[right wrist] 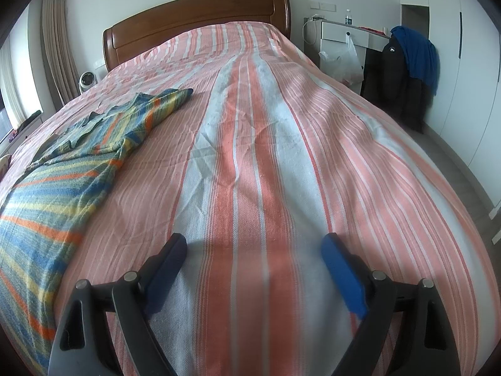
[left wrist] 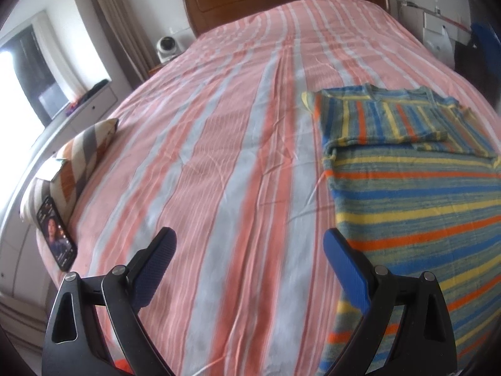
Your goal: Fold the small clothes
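I see the striped shirt point(left wrist: 416, 194) lying partly folded on the bed point(left wrist: 219, 156). Only my left view shows a phone point(left wrist: 56, 233) at the bed's edge. Left gripper point(left wrist: 250, 266) and right gripper point(right wrist: 253, 269) gape, holding nothing, over bare sheet beside the shirt.

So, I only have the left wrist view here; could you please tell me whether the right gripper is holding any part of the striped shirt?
Observer: No. The right gripper is open over bare bedspread, nothing between its fingers.
Operator: Thank you. Where does the shirt lie from that gripper?
Observer: The striped shirt lies to its left, one sleeve spread toward the headboard.
Operator: Is anything beyond the bed's right side?
Observer: Yes, a blue garment hangs over a dark jacket by the wall.
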`<state>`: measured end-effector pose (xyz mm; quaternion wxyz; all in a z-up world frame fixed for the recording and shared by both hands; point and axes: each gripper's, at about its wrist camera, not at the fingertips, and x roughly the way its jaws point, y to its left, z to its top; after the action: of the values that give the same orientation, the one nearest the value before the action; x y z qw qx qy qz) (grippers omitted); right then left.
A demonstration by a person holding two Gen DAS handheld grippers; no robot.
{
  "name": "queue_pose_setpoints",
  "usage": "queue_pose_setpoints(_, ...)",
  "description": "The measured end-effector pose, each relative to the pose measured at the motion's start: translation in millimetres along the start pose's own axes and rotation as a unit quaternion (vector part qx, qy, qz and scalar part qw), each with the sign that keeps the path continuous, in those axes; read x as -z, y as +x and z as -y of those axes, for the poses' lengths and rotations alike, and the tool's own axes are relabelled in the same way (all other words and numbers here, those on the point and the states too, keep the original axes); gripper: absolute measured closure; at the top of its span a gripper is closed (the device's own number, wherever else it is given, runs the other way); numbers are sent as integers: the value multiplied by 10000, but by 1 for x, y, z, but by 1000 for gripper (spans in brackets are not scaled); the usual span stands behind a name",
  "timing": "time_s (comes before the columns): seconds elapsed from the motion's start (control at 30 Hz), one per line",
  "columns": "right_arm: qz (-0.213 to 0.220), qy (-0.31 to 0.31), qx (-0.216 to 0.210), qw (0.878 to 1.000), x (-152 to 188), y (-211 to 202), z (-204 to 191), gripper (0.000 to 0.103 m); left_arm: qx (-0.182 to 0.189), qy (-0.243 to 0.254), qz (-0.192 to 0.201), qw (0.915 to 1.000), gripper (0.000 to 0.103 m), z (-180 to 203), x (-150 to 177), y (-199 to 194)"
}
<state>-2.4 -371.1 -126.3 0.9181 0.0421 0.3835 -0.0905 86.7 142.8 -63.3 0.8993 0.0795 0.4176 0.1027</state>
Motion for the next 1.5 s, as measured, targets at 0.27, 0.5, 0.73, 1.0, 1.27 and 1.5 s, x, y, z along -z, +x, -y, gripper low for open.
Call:
queue_pose_setpoints(0.27,-9,-24,28,10000,0,1,-1,15,46,8,2,10000,7,4,5,-8)
queue_pose_setpoints(0.5,-628,-257,820,9943,-13,-9,-20,7,189,-244,-9,9995,7,-7,18,-21)
queue_pose_setpoints(0.73,-358,-817,1640,9824,-10,-93,-70,7,191,-412,77,9989,5,-19,46,-42)
queue_pose_setpoints(1.0,-343,-861,1731,9805,-5,-127,-97,7,209,-456,109,9987,5,-19,54,-52)
queue_pose_setpoints(1.27,-263,-879,1886,9778,-6,-138,-101,7,247,-539,88,9982,5,-22,54,-51)
queue_pose_setpoints(1.5,-264,-921,1976,9756,-8,-140,-103,7,248,-545,-63,9982,5,-17,63,-45)
